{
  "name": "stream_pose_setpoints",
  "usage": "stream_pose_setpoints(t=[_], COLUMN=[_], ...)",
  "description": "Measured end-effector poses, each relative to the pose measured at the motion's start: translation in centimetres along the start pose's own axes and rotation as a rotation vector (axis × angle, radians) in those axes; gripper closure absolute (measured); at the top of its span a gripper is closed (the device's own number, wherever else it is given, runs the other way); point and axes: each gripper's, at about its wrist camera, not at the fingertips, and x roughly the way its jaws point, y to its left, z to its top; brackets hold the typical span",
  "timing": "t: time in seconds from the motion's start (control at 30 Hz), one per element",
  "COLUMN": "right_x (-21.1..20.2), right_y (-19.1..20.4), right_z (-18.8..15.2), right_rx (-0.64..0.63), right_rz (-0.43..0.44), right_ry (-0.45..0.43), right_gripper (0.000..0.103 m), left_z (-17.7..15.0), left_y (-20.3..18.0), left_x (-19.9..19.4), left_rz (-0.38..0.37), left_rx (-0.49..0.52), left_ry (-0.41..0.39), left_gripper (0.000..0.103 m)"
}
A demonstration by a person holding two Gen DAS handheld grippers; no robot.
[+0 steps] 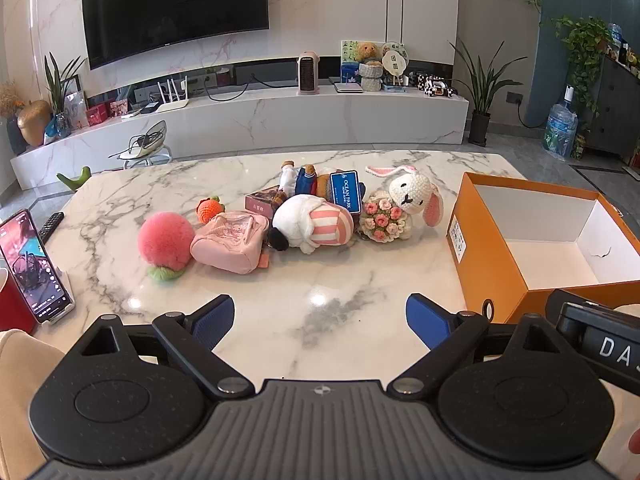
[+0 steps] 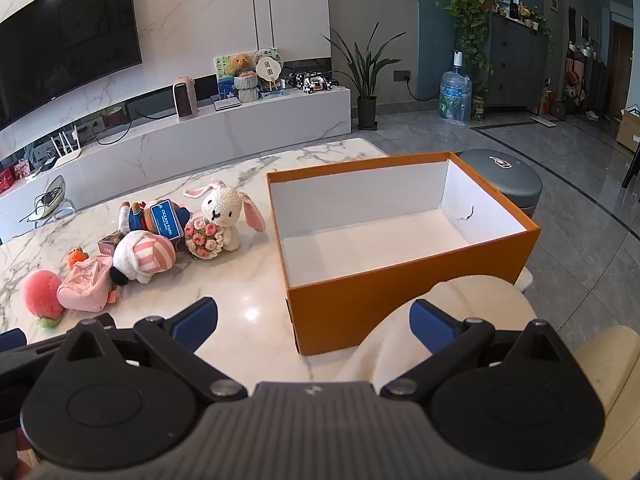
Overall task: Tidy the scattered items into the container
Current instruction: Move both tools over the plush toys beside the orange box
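Observation:
Plush toys lie in a row on the marble table: a pink fuzzy peach, a pink pouch, a small orange knitted fruit, a white doll with a pink striped hat, a bear in blue with an Ocean Park tag, and a white crochet rabbit with a flower bouquet. To their right stands the orange box, nothing inside. My left gripper is open, short of the toys. My right gripper is open at the box's near wall.
A phone on a stand, a remote and a red cup sit at the table's left edge. A cream sleeve lies under the right gripper. A grey stool stands behind the box.

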Motion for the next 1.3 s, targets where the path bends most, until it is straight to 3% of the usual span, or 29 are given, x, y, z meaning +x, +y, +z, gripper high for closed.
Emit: stream_pose_setpoints(t=[0.5,0.67,1.0,1.23,1.3], right_x=[0.8,1.6,4.3,7.1,7.8], right_y=[0.9,1.6,4.3,6.5,7.3], right_z=[0.1,-0.1,0.3,1.3,1.6], right_rx=[-0.007,-0.021,-0.131,-0.213,-0.251], right_rz=[0.007,0.020,0.092,0.236,0.262], right_ry=[0.021,0.015,-0.018,-0.049,-0.052], right_gripper=[0.000,0.000,0.000,0.002,0.008], left_z=[0.1,0.1,0.7,1.2,1.6], left_y=[0.7,0.8,3.2,4.9,5.0], left_x=[0.9,1.3,3.9,6.4,7.2], left_rz=[0.000,0.043,0.073,0.017,-0.008], left_rx=[-0.013,0.010,-0.018,-0.019,-0.007], left_ry=[0.028,-0.007,-0.009,0.023,0.026], left_gripper=[0.000,0.000,0.000,0.022,0.028])
